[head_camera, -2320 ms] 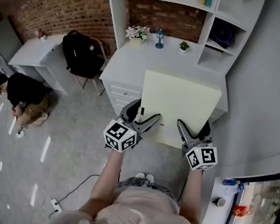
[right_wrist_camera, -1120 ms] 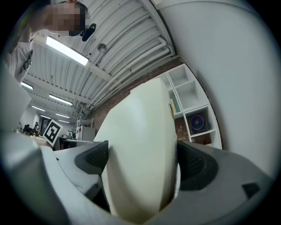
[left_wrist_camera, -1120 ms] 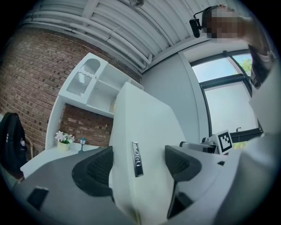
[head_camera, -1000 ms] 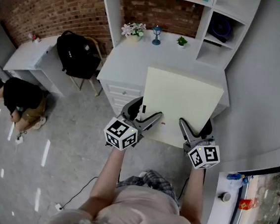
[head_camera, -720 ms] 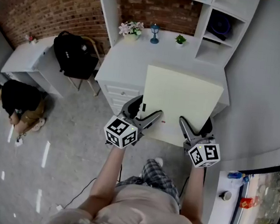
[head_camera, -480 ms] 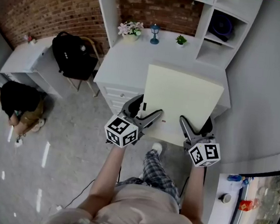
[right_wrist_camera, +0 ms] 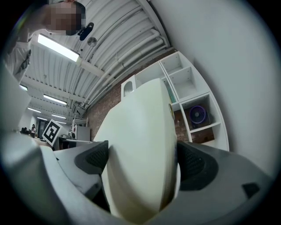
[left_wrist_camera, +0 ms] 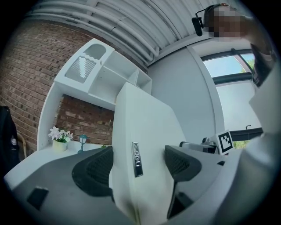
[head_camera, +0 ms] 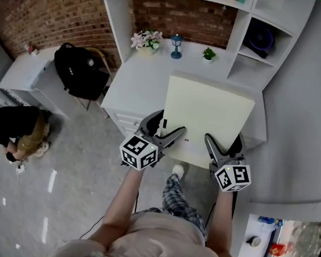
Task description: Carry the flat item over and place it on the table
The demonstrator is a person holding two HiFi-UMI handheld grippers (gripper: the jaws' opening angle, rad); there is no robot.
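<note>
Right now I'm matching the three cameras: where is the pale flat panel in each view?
Head view: panel at centre, overlapping the white desk.
Left gripper view: panel at centre, clamped between the jaws.
Right gripper view: panel at centre, likewise clamped.
Shared landmark: white shelf unit.

I see the worktop [head_camera: 138, 80] bare on its left and middle, the board [head_camera: 207, 116] clamped in my left tongs [head_camera: 169, 129] and right tongs [head_camera: 223, 143] over its right part, a flower pot [head_camera: 146, 40], lamp [head_camera: 176, 45] and small plant [head_camera: 209, 54] lining the back, shelves [head_camera: 241, 42] closing the right.
</note>
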